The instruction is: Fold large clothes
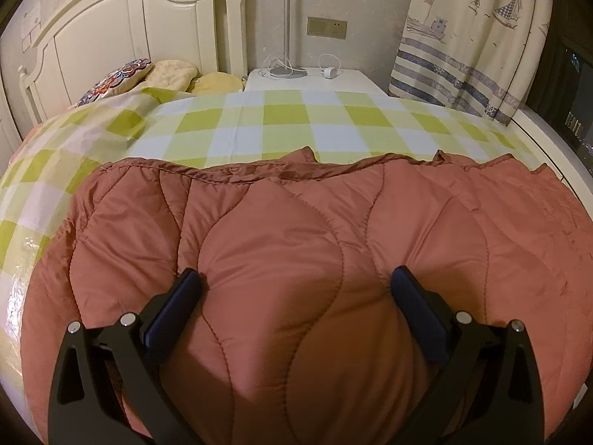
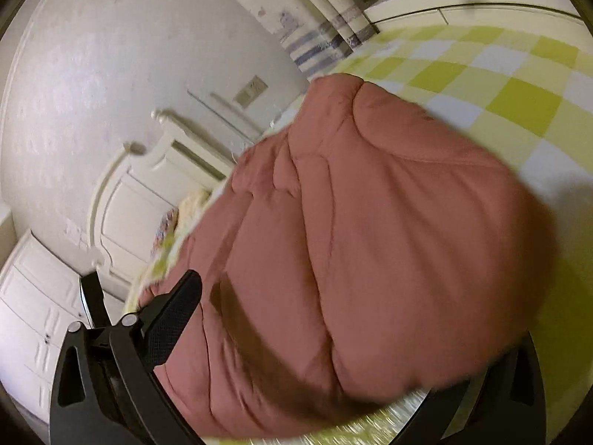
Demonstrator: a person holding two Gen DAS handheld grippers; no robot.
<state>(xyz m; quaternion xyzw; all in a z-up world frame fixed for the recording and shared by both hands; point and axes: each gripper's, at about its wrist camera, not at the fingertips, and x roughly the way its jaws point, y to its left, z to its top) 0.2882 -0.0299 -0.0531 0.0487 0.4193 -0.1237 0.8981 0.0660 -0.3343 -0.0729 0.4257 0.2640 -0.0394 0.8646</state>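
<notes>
I see L hand-held gripper [image 1: 294, 283] spread wide, pressing into quilted jacket [image 1: 315, 259] on bed [image 1: 281, 126]. R hand-held gripper [image 2: 333, 319]: one finger hidden by jacket, can't tell state.

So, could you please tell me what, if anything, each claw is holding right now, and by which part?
Left claw is open, straddling a puffy bulge of the quilted jacket without clamping it. Right claw: jacket hides one finger; cannot tell.

Left gripper [image 1: 296, 282]: matte black frame, triangular cut-outs, silver round screw heads, dark blue flat pads [image 1: 174, 307].
Right gripper [image 2: 296, 296]: same black frame, silver screws, textured black pad at 9 o'clock.
</notes>
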